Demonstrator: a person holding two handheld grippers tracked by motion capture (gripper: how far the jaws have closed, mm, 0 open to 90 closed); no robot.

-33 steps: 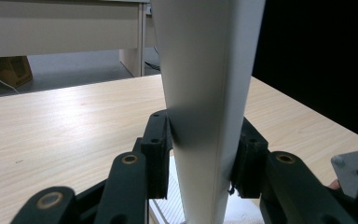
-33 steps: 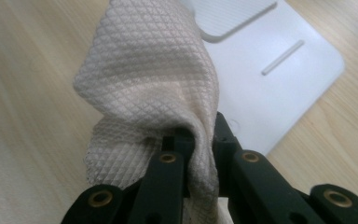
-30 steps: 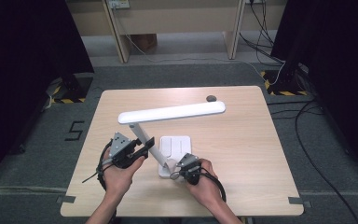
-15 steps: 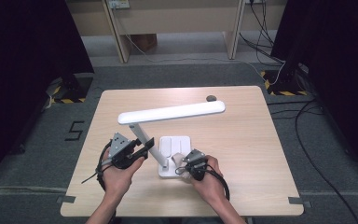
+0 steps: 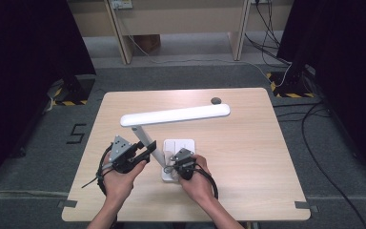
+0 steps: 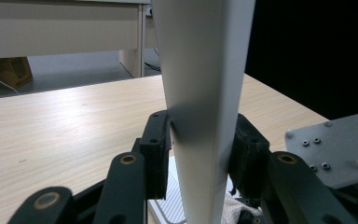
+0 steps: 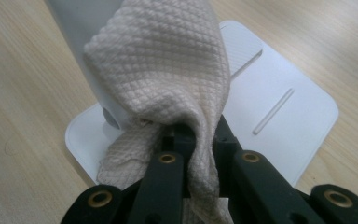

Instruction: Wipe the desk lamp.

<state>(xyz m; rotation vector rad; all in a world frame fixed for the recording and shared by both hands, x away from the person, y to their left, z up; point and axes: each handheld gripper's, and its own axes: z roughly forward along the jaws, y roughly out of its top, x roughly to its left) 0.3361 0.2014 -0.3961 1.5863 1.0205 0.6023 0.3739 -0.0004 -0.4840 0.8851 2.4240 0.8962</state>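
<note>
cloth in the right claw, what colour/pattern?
Beige cloth with a fine diamond waffle weave; clearest in the right gripper view.

My jaws are black, with brass-coloured rivets at the joints. The lamp (image 5: 171,116) is plain white all over, head, arm and base, and the base carries a patch of fine ribbed lines. The cloth (image 7: 168,79) pinched in my right gripper (image 7: 196,135) is beige with a small diamond waffle weave. My left gripper (image 6: 200,154) has a grey plate dotted with dark screws. The table (image 5: 248,143) is pale wood with a light grain. A small dark grey disc (image 5: 215,100) lies on it. The floor (image 5: 38,157) is grey carpet with yellow-and-black striped tape.
</note>
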